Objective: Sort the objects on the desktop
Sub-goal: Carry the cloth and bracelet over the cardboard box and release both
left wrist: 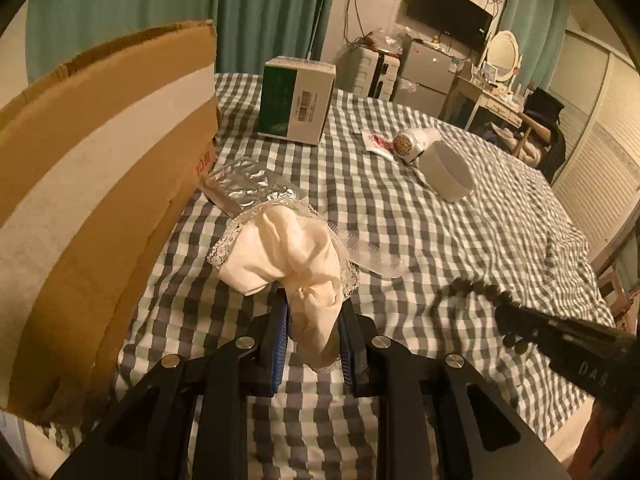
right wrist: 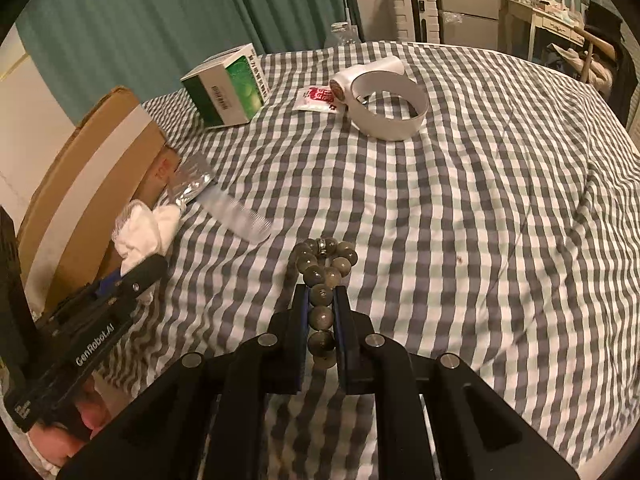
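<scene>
My left gripper (left wrist: 314,300) is shut on a cream cloth with lace trim (left wrist: 288,256), held over the checked bedspread (left wrist: 440,232). It also shows in the right wrist view (right wrist: 144,232). My right gripper (right wrist: 322,296) is shut on a string of dark beads (right wrist: 324,264), which hangs between the pads and loops out in front. In the left wrist view the beads (left wrist: 480,290) and right gripper (left wrist: 508,308) sit at the right. A clear comb (left wrist: 368,252) lies just behind the cloth.
A cardboard box (left wrist: 100,160) stands at the left, with a foil blister pack (left wrist: 248,184) beside it. A green and white carton (left wrist: 296,100), a red-printed sachet (left wrist: 378,144), a white bottle on its side (left wrist: 412,142) and a white ring (left wrist: 448,172) lie farther back.
</scene>
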Demonstrator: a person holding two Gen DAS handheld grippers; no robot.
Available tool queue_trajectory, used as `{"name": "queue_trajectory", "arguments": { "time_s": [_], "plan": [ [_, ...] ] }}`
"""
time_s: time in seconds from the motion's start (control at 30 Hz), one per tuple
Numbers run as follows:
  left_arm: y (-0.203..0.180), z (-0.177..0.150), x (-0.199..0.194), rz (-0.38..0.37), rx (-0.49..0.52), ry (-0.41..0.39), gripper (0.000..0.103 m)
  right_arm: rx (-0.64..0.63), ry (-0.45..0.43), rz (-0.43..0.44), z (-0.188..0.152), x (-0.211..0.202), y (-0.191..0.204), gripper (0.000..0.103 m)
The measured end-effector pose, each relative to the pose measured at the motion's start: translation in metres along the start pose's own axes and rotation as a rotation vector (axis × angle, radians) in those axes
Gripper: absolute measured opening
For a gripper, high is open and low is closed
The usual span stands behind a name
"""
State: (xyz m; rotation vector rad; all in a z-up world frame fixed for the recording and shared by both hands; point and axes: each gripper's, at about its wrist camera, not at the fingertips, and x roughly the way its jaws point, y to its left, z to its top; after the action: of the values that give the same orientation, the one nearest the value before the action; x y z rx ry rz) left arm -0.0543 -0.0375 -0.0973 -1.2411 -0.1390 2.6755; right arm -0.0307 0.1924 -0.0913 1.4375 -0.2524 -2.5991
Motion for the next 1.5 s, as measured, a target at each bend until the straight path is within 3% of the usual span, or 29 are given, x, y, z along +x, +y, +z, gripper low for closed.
{"name": "queue_trajectory", "arguments": {
  "time_s": [0.37, 0.63, 0.83, 0.97, 1.1, 1.27, 1.3, 1.33, 1.37, 1.4, 1.43, 1.5],
  "plan": [
    [-0.012, 0.005, -0.036, -0.026, 0.013, -0.028, 0.023, -0.024, -0.042, 0.030, -0.013, -0.039, 0.030, 0.011],
    [0.009, 0.034, -0.081, -0.037, -0.004, -0.046, 0.022, -0.082, -0.105, 0.080, 0.008, -0.077, 0.075, 0.011],
    [0.062, 0.081, -0.122, 0.041, 0.010, -0.102, 0.023, -0.203, -0.194, 0.146, 0.047, -0.113, 0.141, 0.011],
    [0.113, 0.104, -0.131, 0.142, -0.001, -0.094, 0.023, -0.276, -0.219, 0.211, 0.074, -0.118, 0.194, 0.011],
    [0.163, 0.111, -0.127, 0.214, -0.022, -0.056, 0.023, -0.314, -0.189, 0.269, 0.091, -0.099, 0.239, 0.011],
    [0.199, 0.098, -0.116, 0.218, -0.069, -0.014, 0.023, -0.325, -0.112, 0.297, 0.100, -0.054, 0.277, 0.011],
    [0.203, 0.095, -0.113, 0.210, -0.075, -0.006, 0.025, -0.322, -0.114, 0.290, 0.101, -0.049, 0.281, 0.011],
    [0.205, 0.094, -0.111, 0.206, -0.079, 0.002, 0.037, -0.311, -0.126, 0.275, 0.103, -0.044, 0.283, 0.012],
    [0.206, 0.092, -0.109, 0.196, -0.080, 0.012, 0.066, -0.298, -0.131, 0.258, 0.104, -0.042, 0.282, 0.024],
    [0.207, 0.090, -0.108, 0.199, -0.082, 0.020, 0.081, -0.287, -0.138, 0.238, 0.106, -0.041, 0.281, 0.047],
    [0.208, 0.087, -0.110, 0.214, -0.087, 0.013, 0.098, -0.278, -0.153, 0.216, 0.107, -0.042, 0.277, 0.055],
    [0.204, 0.088, -0.112, 0.208, -0.077, -0.014, 0.099, -0.265, -0.190, 0.206, 0.111, -0.048, 0.263, 0.059]
  ]
}}
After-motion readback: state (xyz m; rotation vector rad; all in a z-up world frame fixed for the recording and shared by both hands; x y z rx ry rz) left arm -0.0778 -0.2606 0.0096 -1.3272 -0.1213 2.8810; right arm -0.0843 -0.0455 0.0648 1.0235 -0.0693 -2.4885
